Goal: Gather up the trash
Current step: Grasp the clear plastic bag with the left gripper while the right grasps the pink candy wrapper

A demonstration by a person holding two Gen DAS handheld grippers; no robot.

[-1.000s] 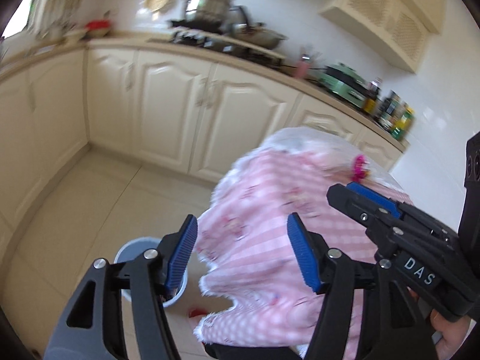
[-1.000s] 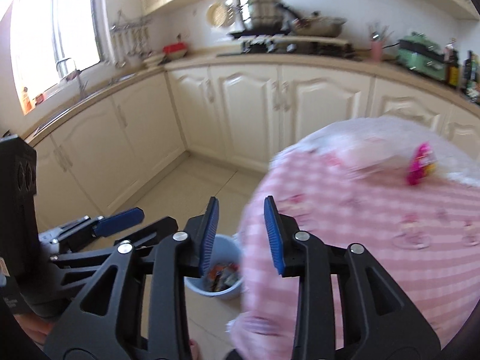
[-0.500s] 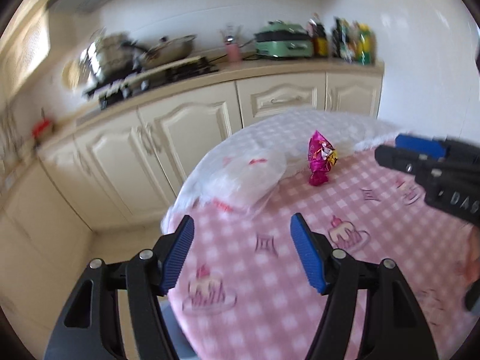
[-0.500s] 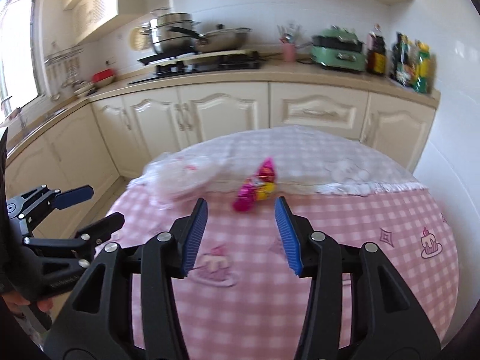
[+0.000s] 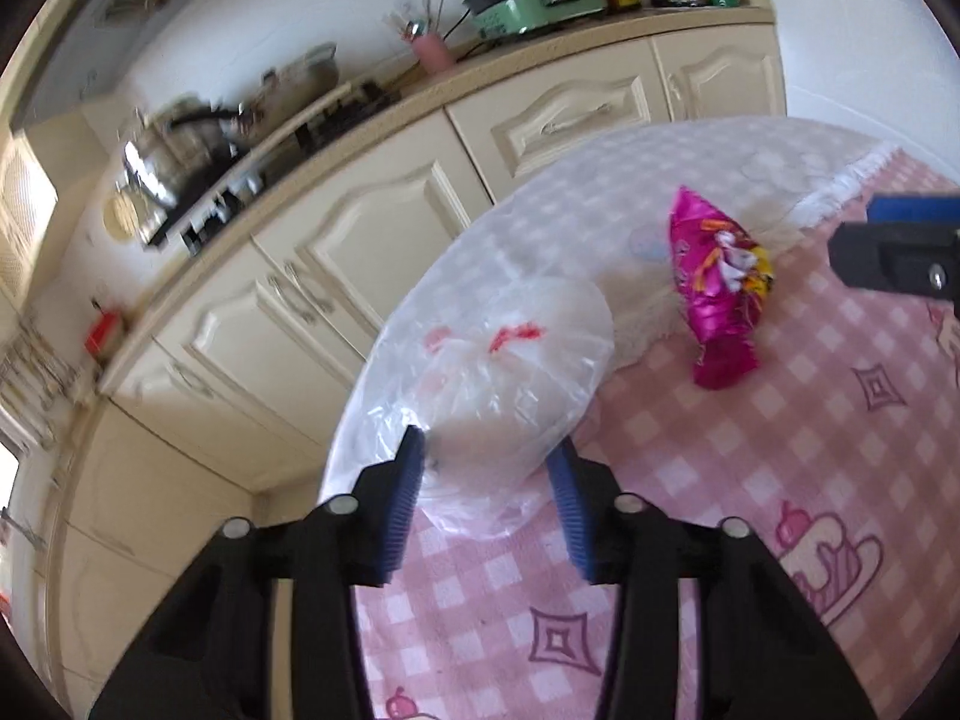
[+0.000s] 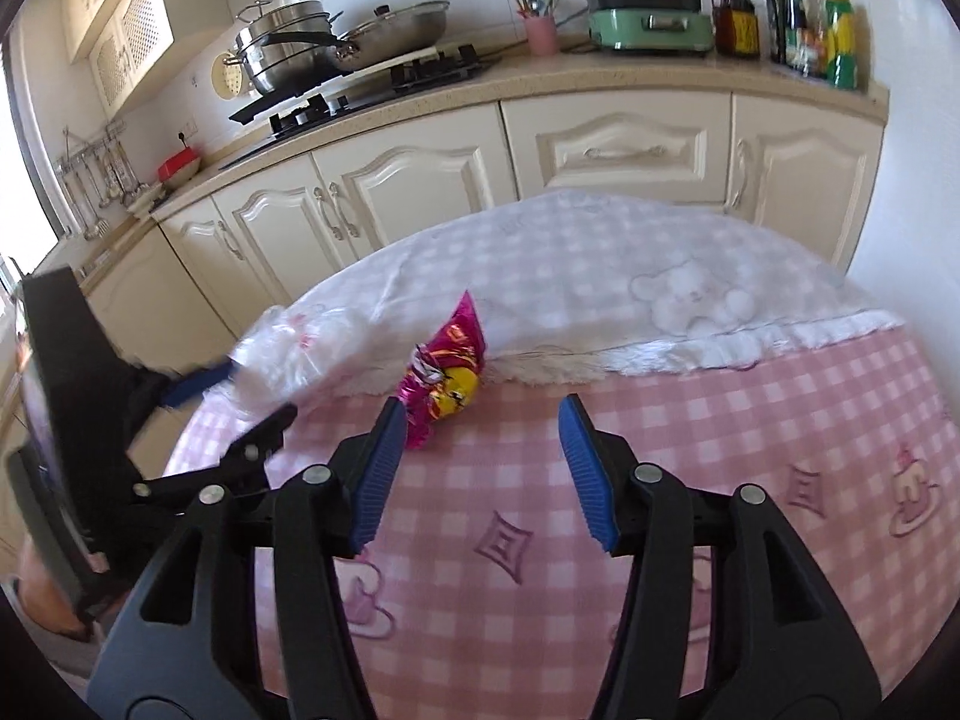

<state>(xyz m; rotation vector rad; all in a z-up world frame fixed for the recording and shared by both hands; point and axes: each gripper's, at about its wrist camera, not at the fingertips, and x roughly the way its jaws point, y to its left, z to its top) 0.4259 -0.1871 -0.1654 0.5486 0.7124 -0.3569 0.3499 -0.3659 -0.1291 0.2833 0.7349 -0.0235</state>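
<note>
both views have swung up off the floor and the bin, which was in sight 1 second ago and is now out of frame, and onto the round table [image 6: 750, 456] with its pink checked cloth; in the last half second the left gripper [image 5: 489, 483] has closed in on the clear plastic bag [image 5: 510, 384], so that its 2 blue pads now sit either side of the bag's near end, jaws spread wide and, as far as can be judged, not yet pinching it, though whether a pad already touches the film cannot be told. the right gripper [image 6: 480, 471] has also come nearer the table top, jaws wide and holding nothing, with the magenta snack wrapper [image 6: 447, 381] just ahead of and partly behind its left pad, not between the pads. this reads as a turn from the bin toward the next pickups, with the bag the likelier first grab. counted on the table: 1 clear bag near the left edge, 1 magenta wrapper near the middle on the seam between the pink cloth and the white bear-print cloth [image 6: 600, 264], so 2 pieces of trash are left in view. there are 2 grippers, both empty.
</note>
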